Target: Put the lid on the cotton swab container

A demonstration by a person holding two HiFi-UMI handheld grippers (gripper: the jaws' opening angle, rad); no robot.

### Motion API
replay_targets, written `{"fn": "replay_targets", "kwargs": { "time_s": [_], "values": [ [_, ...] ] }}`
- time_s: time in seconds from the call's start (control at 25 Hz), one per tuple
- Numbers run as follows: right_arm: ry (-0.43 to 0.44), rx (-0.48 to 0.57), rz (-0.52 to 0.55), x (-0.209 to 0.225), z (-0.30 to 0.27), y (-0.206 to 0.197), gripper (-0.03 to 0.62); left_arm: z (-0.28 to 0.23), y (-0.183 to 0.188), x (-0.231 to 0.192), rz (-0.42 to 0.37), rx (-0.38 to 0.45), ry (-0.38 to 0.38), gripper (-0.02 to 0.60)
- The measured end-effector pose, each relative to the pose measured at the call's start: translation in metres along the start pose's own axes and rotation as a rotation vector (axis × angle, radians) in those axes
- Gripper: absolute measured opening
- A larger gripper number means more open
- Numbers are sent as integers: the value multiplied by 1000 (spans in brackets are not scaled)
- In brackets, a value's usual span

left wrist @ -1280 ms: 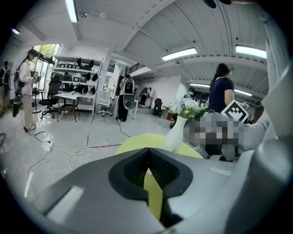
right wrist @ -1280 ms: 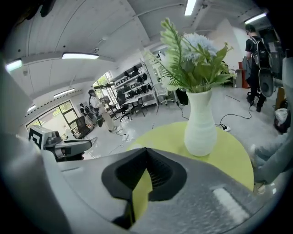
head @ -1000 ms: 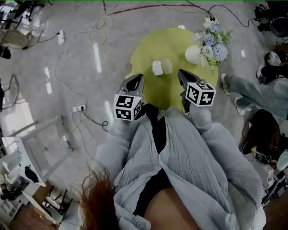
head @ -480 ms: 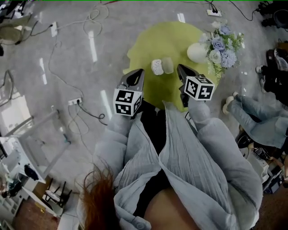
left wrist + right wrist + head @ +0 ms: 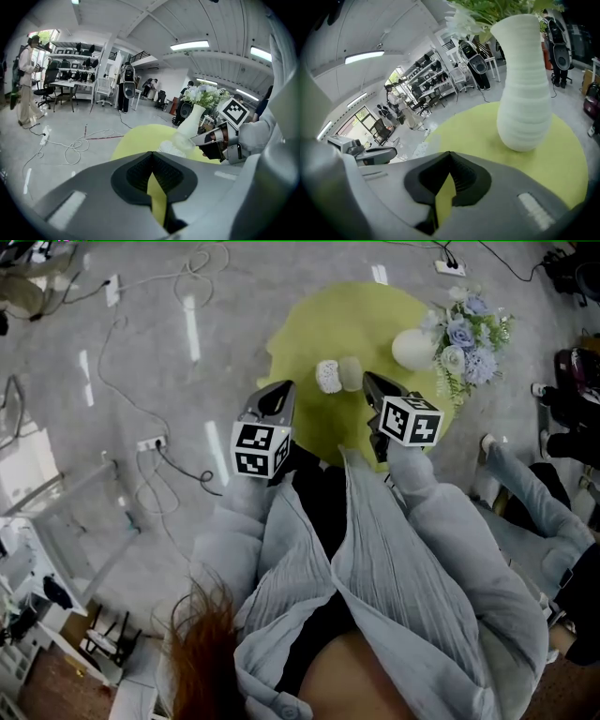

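Note:
The cotton swab container, a small white tub, stands on the round yellow-green table, with its clear lid right beside it on the right. My left gripper hovers at the table's near left edge, shut and empty. To the right of the lid my right gripper is also shut on nothing. In the left gripper view the container and lid lie just beyond the closed tips. The right gripper view shows only table and vase past its tips.
A white ribbed vase with blue and white flowers stands at the table's right, close ahead of the right gripper. Cables and power strips lie on the grey floor. A person's legs are at the right.
Both grippers kept their places beside the container and lid, still shut. The head view shifted a little, and the person at the right moved their legs.

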State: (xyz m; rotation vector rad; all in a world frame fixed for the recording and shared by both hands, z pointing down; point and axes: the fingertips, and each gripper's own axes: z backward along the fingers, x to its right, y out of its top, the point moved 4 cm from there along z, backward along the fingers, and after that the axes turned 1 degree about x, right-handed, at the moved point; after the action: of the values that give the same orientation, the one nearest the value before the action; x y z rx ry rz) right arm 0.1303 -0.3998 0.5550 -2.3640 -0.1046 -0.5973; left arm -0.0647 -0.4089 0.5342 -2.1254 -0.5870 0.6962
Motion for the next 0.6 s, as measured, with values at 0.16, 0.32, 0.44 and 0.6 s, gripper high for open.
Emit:
{"fn": "replay_targets", "kwargs": {
  "time_s": [0.16,0.32,0.44,0.6],
  "values": [
    [11,7,12,-6,3,4,2,3,-1,0,3,2,7,18],
    [30,21,28,-15,7,10,2,8,-3,1,3,0,12,18],
    [44,25,47,-20,8,13,2,11,-4,2,7,1,20,18],
    [69,22,80,-29,9,14,2,16,-7,4,12,6,30,18]
  ]
}}
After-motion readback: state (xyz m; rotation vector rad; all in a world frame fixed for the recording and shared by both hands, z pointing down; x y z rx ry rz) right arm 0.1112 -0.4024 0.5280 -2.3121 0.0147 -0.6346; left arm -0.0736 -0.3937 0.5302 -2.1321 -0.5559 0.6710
